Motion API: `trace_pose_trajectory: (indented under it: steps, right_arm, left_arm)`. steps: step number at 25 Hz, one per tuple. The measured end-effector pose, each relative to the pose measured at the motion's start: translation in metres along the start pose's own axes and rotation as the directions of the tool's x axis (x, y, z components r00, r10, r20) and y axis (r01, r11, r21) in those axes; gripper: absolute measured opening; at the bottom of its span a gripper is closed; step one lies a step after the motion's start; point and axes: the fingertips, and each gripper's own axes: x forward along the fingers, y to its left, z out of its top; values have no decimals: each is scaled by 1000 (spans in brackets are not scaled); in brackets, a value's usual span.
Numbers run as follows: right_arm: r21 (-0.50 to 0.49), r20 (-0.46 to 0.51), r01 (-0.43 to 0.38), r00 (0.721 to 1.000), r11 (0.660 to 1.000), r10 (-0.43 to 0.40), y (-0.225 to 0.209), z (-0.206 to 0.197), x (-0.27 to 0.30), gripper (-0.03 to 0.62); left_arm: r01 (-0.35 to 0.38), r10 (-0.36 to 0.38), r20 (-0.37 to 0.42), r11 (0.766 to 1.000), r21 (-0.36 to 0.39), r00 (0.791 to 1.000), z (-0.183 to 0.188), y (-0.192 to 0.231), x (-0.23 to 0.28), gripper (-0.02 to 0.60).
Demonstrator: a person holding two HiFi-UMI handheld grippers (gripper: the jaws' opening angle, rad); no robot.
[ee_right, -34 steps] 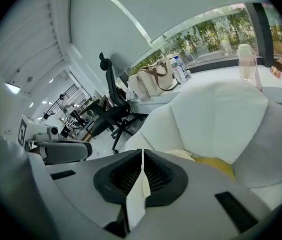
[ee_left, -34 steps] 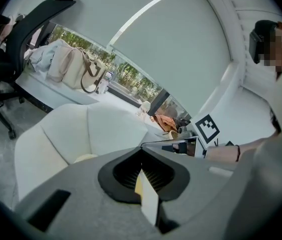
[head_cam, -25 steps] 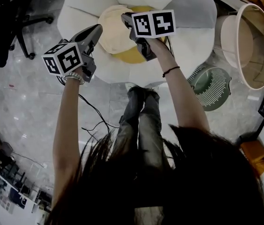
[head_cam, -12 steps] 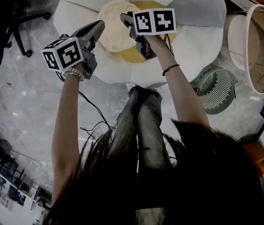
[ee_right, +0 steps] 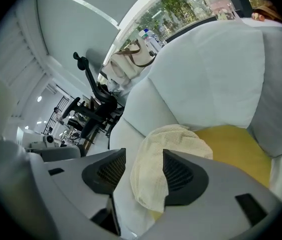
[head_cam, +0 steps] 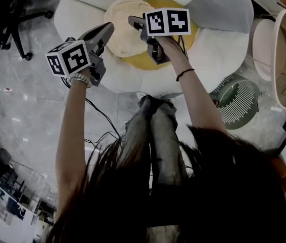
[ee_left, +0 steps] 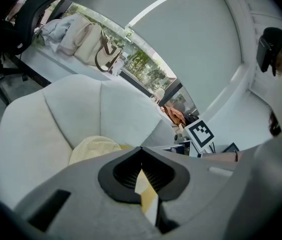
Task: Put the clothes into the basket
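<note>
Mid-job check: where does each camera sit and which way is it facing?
Head view: on the person's head, looking steeply down at the chair; shows arms, legs, hair, left tongs, right tongs.
Left gripper view: on the shut left tongs, facing the chair back; shows a forearm.
Right gripper view: on the right tongs, jaws just opened, cloth between them.
All share chair and cloth.

White petal chair on grey floor (window behind).
</note>
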Motion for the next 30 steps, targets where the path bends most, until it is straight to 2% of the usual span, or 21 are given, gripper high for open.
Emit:
trace_pose_trajectory:
  steps: [5, 10, 16, 21, 30]
  right_arm:
    - [-44, -26, 18, 999, 999, -19, -19, -12, 14, 209]
    - [-54, -68, 31, 997, 998, -35, -38, -31, 31, 209]
    - [-25, -96, 15, 995, 1000, -17, -46, -44, 52, 209]
    - [-38, -114, 13, 993, 999, -17, -49, -48, 64, 209]
    - [-110, -189, 6, 982, 994, -27, -52, -64, 81, 209]
  left_arm:
    - [39, -40, -8, 999, -27, 999, -11, 5, 16, 11]
    - [47, -48, -15, 998, -47, 999, -29, 14, 30, 11]
    - [39, -41, -23, 997, -63, 999, -47, 34, 36, 11]
    - [37, -39, -24, 997, -69, 999, -55, 42, 38, 11]
    - [37, -37, -11, 998, -60, 999, -60, 49, 43, 11]
